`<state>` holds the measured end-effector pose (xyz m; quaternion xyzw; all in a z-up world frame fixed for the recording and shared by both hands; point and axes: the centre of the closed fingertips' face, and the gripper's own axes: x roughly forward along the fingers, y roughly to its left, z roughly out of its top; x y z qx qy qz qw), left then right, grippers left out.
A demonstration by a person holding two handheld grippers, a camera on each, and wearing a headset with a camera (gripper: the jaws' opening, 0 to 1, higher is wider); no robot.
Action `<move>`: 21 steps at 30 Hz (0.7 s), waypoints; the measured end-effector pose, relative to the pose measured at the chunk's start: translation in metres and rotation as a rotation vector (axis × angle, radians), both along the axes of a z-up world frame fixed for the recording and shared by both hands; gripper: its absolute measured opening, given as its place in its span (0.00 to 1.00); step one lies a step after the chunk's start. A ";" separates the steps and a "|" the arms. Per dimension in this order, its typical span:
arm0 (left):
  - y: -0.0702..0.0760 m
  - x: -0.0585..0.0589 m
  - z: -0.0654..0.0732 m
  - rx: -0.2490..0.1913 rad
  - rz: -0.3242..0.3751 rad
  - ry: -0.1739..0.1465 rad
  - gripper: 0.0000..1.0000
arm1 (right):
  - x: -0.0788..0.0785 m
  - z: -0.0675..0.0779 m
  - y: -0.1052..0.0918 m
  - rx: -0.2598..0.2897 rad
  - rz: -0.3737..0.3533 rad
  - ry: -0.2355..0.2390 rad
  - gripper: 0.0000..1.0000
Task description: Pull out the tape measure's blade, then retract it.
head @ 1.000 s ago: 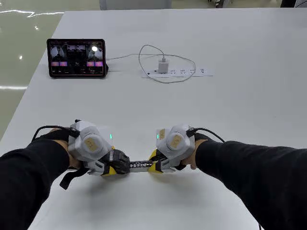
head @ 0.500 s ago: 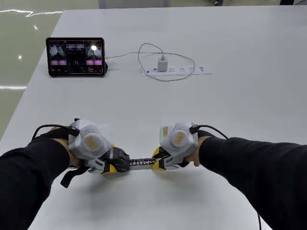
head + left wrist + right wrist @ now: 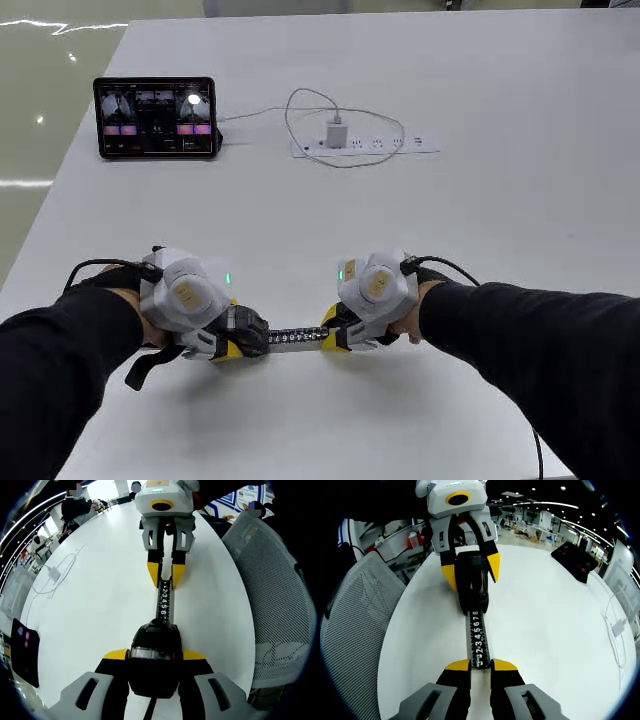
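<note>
Left tongs (image 3: 235,346) clamped around black tape measure case (image 3: 155,662); right tongs (image 3: 480,666) pinched on blade (image 3: 477,639) tip; short numbered length drawn out between them, over white surface (image 3: 420,230)

One left tongs (image 3: 240,346), one right tongs (image 3: 328,334), one tape measure (image 3: 252,331), one tablet (image 3: 157,117), one power strip (image 3: 385,145)

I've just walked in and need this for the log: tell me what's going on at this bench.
A person works a gripper in each hand, low over a white table. The left gripper clamps the black tape measure case. The right gripper pinches the tip of the blade, which is drawn out a short way between them, with single-digit numbers showing. A tablet and a power strip sit at the far side.
</note>
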<state>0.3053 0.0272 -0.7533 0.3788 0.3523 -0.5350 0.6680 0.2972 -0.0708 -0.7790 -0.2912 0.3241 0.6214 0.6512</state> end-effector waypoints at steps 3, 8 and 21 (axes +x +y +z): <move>0.000 0.000 0.000 0.001 -0.002 -0.001 0.32 | 0.000 0.000 -0.001 0.001 -0.002 0.002 0.10; 0.000 0.000 0.000 0.001 -0.003 -0.001 0.32 | 0.000 0.000 -0.003 -0.002 -0.002 0.002 0.10; -0.001 0.000 0.000 0.003 -0.007 -0.001 0.32 | 0.000 0.000 -0.011 -0.008 -0.008 -0.001 0.10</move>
